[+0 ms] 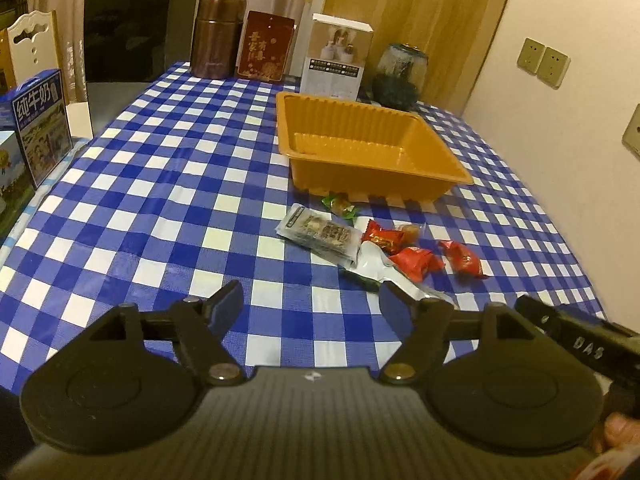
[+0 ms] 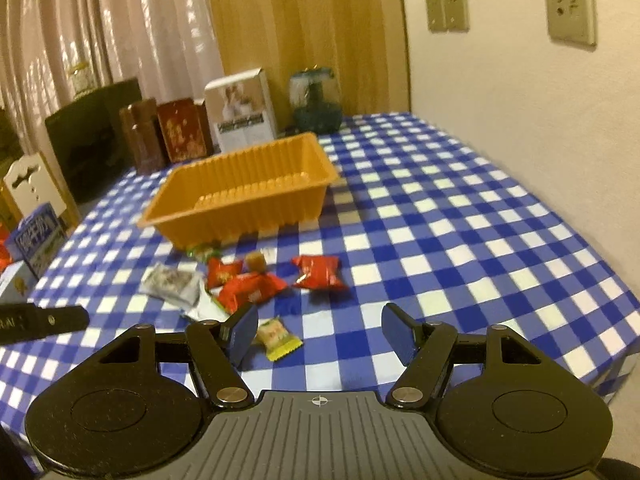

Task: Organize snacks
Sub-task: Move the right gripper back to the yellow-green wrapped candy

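On a blue-checked surface (image 1: 160, 208), wrapped snacks (image 1: 384, 244) lie scattered just before an empty orange tray (image 1: 400, 176). Both left tongs (image 1: 310, 300) and right tongs (image 2: 318, 330) hover open, holding nothing. The packets look light, crinkly and slippery; pinching across a packet's middle seems safest.

One orange tray (image 1: 362, 168), three red snack packets (image 2: 318, 272), two grippers (image 2: 318, 334).

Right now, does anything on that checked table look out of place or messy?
Yes. The orange tray sits empty while the wrapped snacks lie loose on the cloth in front of it: red packets, a grey packet, and a yellow sweet off alone nearer the right gripper.
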